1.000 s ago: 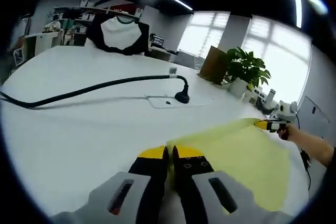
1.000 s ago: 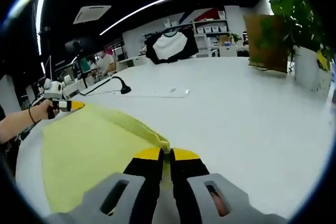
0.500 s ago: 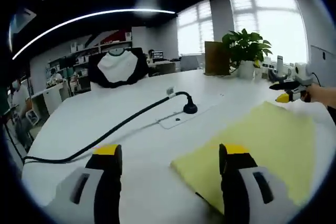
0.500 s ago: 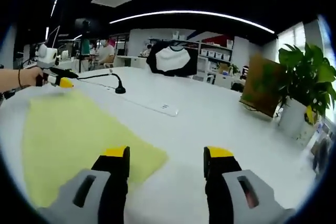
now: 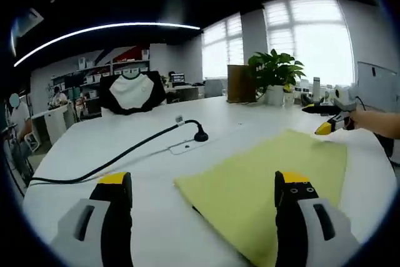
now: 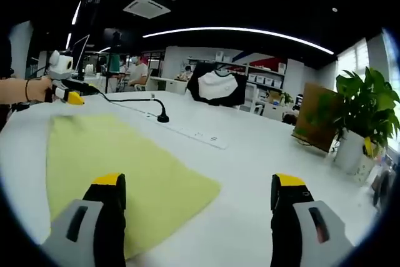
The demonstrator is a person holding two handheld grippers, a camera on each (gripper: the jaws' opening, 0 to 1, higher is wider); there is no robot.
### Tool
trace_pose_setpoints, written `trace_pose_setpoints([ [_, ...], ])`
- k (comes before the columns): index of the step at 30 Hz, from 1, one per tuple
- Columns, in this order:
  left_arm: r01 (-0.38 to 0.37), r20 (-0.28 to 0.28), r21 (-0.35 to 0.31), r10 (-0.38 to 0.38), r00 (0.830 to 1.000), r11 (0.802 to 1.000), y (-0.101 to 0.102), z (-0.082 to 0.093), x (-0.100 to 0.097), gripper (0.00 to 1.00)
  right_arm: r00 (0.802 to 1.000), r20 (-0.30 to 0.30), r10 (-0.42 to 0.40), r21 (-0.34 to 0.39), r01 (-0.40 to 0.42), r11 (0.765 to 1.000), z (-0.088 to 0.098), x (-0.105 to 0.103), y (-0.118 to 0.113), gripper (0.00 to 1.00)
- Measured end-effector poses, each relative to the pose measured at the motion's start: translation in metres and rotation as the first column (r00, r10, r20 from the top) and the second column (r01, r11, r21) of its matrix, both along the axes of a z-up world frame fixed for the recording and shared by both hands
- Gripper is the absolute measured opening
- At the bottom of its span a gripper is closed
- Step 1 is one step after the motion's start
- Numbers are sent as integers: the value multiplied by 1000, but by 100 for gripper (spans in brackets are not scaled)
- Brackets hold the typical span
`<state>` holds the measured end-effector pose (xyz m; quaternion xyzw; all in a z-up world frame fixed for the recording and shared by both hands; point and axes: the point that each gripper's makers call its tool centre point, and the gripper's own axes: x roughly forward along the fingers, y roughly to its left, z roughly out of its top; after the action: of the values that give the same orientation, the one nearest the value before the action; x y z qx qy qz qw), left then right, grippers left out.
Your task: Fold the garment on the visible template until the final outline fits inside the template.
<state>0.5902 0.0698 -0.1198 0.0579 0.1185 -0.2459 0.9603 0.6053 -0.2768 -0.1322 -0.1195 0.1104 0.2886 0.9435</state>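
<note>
I see both my tongs, left (image 5: 203, 186) and right (image 6: 199, 186), gaping wide and holding nothing above the yellow garment (image 6: 119, 167), which lies flat on the white tabletop (image 6: 262, 148).

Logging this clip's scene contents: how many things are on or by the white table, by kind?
Yellow garment: 1
Black cable: 1
Potted plant: 1
Black-and-white shirt: 1
Brown board: 1
Total: 5

Pale yellow garment (image 5: 269, 182) (image 6: 119, 167), folded into a flat, smooth panel with straight edges. Spread on the white table (image 5: 125, 173) (image 6: 262, 154), one corner pointing toward the black cable (image 5: 125, 153).
</note>
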Motion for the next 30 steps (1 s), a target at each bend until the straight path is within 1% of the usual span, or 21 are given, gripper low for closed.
trace_pose_setpoints([
  [1, 6, 5, 5, -6, 1000, 1000, -1, 0, -3, 100, 1000, -1, 3, -18, -3, 1000, 1, -3, 1, 100],
  [2, 13, 8, -4, -13, 1000, 1000, -3, 0, -8, 100, 1000, -7, 2, -25, -2, 1000, 0, -5, 0, 100],
  [3, 19, 4, -19, -19, 1000, 1000, -4, 1, -11, 100, 1000, -10, 11, -18, -11, 1000, 2, -7, 2, 100],
  [4, 16, 3, -48, -16, 1000, 999, -6, 3, -17, 100, 1000, -15, 16, -14, -17, 1000, 3, -10, 3, 100],
  [5, 16, 10, -53, -15, 1000, 998, -6, 4, -21, 100, 1000, -15, 16, -10, -16, 1000, 4, -13, 3, 100],
  [6, 12, 29, -40, -11, 1000, 999, -6, 5, -27, 100, 1000, -9, -25, -12, 25, 1000, 5, -14, -2, 100],
  [7, 12, 41, -35, -10, 999, 999, -7, 5, -31, 99, 999, 4, -52, -30, 52, 998, 6, -15, -7, 100],
  [8, 20, 41, -38, -19, 999, 999, -9, 5, -36, 99, 999, 13, -42, -38, 42, 998, 5, -18, -6, 100],
  [9, 33, 33, -47, -31, 999, 998, -11, 4, -40, 100, 999, 14, -44, -39, 45, 998, 5, -20, -7, 100],
  [10, 28, 28, -55, -26, 999, 998, -12, 2, -44, 99, 999, 13, -43, -39, 44, 998, 4, -22, -7, 100],
  [13, 38, 23, -36, -37, 999, 999, -14, -1, -54, 97, 999, 2, -43, -26, 43, 999, 4, -29, -9, 100],
  [15, 33, -1, -54, -33, 999, 998, -11, -3, -60, 95, 999, 5, -41, -14, 41, 999, 6, -36, -9, 100],
  [16, 33, -4, -58, -33, 999, 998, -11, -3, -63, 93, 999, 6, -37, -14, 37, 999, 6, -39, -8, 100],
  [18, 34, 0, -65, -34, 999, 997, -8, 0, -68, 89, 1000, 3, -30, -9, 30, 999, 6, -48, -5, 100],
  [20, 51, 2, -94, -51, 999, 994, -7, 5, -76, 79, 1000, -1, -24, -4, 24, 1000, 5, -54, -5, 100],
  [21, 45, 1, -108, -46, 999, 993, -6, 6, -78, 78, 1000, -3, -22, -1, 22, 1000, 5, -58, -4, 100],
  [24, 44, -29, -93, -47, 998, 995, -5, -3, -88, 77, 1000, -13, -17, -6, 17, 1000, 0, -67, -5, 100],
  [27, 36, -45, -101, -41, 998, 994, -1, -9, -94, 75, 1000, -23, -10, 3, 10, 1000, -4, -75, -6, 99],
  [28, 32, -49, -103, -37, 998, 994, 0, -11, -96, 74, 999, -42, -10, 4, 10, 1000, -7, -79, -6, 97],
  [29, 25, -55, -103, -31, 998, 994, 3, -13, -98, 72, 999, -48, 4, 7, -4, 1000, -8, -83, -4, 93],
  [30, 21, -61, -104, -27, 998, 994, 4, -15, -99, 71, 999, -53, 6, 13, -5, 1000, -10, -85, -4, 93],
])
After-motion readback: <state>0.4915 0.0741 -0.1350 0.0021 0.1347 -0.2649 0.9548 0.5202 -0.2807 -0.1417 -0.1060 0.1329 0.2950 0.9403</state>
